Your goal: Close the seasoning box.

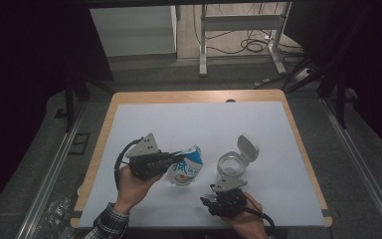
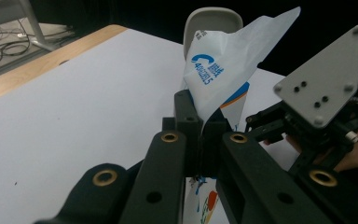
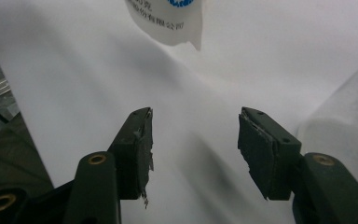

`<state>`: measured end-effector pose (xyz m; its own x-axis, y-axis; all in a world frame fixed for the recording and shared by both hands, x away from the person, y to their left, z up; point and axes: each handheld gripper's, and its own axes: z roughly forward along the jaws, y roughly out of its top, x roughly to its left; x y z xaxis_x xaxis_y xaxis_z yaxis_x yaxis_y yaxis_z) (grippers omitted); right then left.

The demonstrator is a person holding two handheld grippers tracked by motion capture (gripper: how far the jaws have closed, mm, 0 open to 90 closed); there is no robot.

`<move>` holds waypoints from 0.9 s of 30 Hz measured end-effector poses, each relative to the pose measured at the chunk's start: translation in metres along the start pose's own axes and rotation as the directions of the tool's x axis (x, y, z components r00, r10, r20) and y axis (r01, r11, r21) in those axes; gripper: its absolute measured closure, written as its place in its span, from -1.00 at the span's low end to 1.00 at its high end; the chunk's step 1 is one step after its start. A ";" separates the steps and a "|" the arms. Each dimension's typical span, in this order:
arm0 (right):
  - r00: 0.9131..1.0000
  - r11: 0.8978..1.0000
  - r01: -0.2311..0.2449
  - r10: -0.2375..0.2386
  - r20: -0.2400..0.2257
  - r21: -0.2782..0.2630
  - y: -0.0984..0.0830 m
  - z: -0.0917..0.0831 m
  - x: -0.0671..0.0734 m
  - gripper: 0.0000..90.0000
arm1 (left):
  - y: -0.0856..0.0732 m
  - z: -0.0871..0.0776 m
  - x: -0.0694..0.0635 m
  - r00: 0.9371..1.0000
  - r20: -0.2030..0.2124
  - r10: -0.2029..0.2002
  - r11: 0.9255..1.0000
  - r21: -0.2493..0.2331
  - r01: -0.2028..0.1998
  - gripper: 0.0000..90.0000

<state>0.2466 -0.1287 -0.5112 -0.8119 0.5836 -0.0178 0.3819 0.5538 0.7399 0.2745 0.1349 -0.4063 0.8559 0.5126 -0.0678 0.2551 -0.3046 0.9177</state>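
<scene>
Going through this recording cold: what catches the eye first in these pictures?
The white and blue pouch, pinched in the shut left gripper and held above the white table at centre. To its right stands a clear container with its hinged lid flipped up, and the right gripper waits open nearby.

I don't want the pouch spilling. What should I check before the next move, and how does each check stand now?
1. Left gripper shut on the pouch: ok, the jaws pinch it.
2. Pouch off the table: ok, it hangs lifted beside the container.
3. Container lid open: ok, the lid is flipped back.
4. Right gripper free: ok, jaws apart with nothing between them.
5. Right gripper lined up on the pouch: not ok, the pouch's corner sits beyond and above its jaws.
6. Pouch already torn open: cannot tell.
</scene>
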 end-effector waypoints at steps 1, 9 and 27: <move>1.000 1.000 0.004 -0.004 0.003 -0.001 0.001 0.002 0.000 0.00 | 0.001 0.000 -0.001 1.000 0.001 0.005 1.000 0.001 -0.005 1.00; 1.000 1.000 -0.006 0.006 0.028 -0.018 0.005 0.016 0.004 0.04 | 0.011 0.000 -0.007 1.000 0.008 0.006 1.000 -0.003 -0.006 1.00; 0.996 0.987 -0.046 0.057 0.070 -0.151 0.007 0.032 0.006 0.14 | 0.027 -0.005 -0.014 1.000 0.020 0.003 1.000 -0.022 -0.002 1.00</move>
<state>0.2584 -0.1022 -0.5279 -0.7559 0.6543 -0.0228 0.3474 0.4305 0.8331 0.2669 0.1234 -0.3785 0.8654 0.4958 -0.0731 0.2432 -0.2878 0.9263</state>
